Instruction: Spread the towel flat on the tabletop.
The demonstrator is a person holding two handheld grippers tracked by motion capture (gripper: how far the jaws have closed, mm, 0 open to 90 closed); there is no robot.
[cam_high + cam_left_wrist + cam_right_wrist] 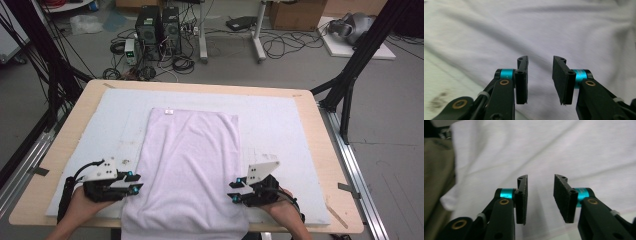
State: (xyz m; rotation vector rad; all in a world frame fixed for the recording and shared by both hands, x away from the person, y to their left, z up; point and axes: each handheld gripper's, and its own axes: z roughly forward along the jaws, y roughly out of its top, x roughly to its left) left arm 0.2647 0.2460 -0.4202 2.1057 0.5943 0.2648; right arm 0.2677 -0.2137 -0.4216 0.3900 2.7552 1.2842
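Overhead, both tongs (134,183) (237,190) flank the towel (187,165), jaws apart.

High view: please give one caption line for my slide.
A person's two open grippers, left gripper and right gripper, flank a white towel on the table.

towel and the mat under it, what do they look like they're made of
The towel looks like soft woven cloth, pale lilac-white and matte: it lies in gentle folds, hangs limp over the near table edge, and shows fine ribbing in the left gripper view. The mat looks like thin felt or foam, pale blue-grey and dull, lying flat with some dark smudges; which of the two is hard to tell.
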